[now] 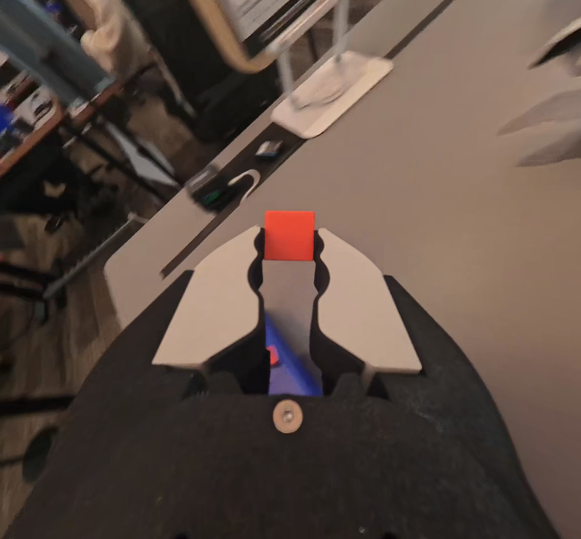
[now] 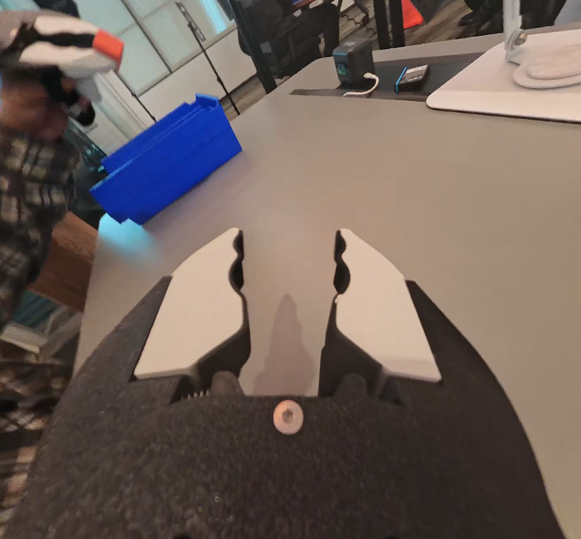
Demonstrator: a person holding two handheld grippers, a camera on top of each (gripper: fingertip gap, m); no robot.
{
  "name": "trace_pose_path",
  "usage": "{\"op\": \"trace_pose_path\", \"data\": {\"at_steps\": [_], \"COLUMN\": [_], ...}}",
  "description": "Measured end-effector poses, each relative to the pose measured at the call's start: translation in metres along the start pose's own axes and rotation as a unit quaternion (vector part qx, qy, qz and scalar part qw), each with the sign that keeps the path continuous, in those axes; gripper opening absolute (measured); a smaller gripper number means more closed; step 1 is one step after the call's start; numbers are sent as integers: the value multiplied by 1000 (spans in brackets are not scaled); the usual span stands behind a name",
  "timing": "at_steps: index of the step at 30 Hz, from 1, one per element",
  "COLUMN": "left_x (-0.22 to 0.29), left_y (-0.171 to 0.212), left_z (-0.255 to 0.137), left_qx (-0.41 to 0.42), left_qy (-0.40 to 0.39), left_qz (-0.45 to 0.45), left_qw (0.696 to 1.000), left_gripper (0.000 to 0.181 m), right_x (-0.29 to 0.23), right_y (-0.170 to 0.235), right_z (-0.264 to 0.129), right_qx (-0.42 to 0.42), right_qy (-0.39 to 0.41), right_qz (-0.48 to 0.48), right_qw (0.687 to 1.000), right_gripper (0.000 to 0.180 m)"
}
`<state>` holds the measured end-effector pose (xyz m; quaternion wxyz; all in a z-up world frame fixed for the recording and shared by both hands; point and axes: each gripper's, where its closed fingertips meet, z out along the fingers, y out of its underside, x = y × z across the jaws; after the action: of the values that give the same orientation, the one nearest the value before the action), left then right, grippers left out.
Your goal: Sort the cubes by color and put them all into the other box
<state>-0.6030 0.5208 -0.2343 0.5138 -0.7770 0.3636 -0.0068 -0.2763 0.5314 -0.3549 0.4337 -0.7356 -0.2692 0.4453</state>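
The left gripper (image 1: 289,236) held a red cube (image 1: 289,235) pinched at its fingertips, raised above the grey table (image 1: 440,209), with the table's left edge close below. Between its fingers a blue box (image 1: 289,366) showed beneath, a second red cube (image 1: 273,359) inside. The right gripper (image 2: 287,238) was parted wide and empty over bare tabletop, with clear surface ahead. In the right wrist view the blue box sat at the table's left edge, well apart from a white stand base (image 2: 503,93) at the far right.

Dim indoor light, motion-blurred backgrounds, bright windows (image 2: 151,30), wide-angle edge distortion
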Motion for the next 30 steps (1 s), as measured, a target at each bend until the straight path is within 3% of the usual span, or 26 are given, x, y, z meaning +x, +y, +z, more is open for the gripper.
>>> {"op": "trace_pose_path", "data": {"at_steps": [2,5,11,16,24,26,30], "left_x": [60,136,239,270,283,287,287], "left_y": [-29,-51,-80,-90,-85,-82,-76], "left_z": [14,56,125,124,120,121,124], "left_qx": [13,22,91,125,155,162,167], "left_qy": [35,58,86,74,96,123,155], "left_qz": [45,120,176,221,208,183,127], "left_qw": [998,991,976,964,961,962,965], "left_gripper": [28,28,28,28,28,29,52], "right_x": [-12,-42,-70,-77,-91,-86,-47], "right_y": [-12,-28,-25,-8,9,11,-7], "right_z": [-3,-12,-21,-10,11,4,-46], "right_qx": [18,15,-41,-82,-128,-135,-135], "right_qy": [-15,-48,-61,-84,-120,-104,-30], "right_qz": [36,62,136,167,149,129,96], "right_qw": [999,997,988,979,973,977,986], "right_gripper": [63,60,56,53,29,29,29]}}
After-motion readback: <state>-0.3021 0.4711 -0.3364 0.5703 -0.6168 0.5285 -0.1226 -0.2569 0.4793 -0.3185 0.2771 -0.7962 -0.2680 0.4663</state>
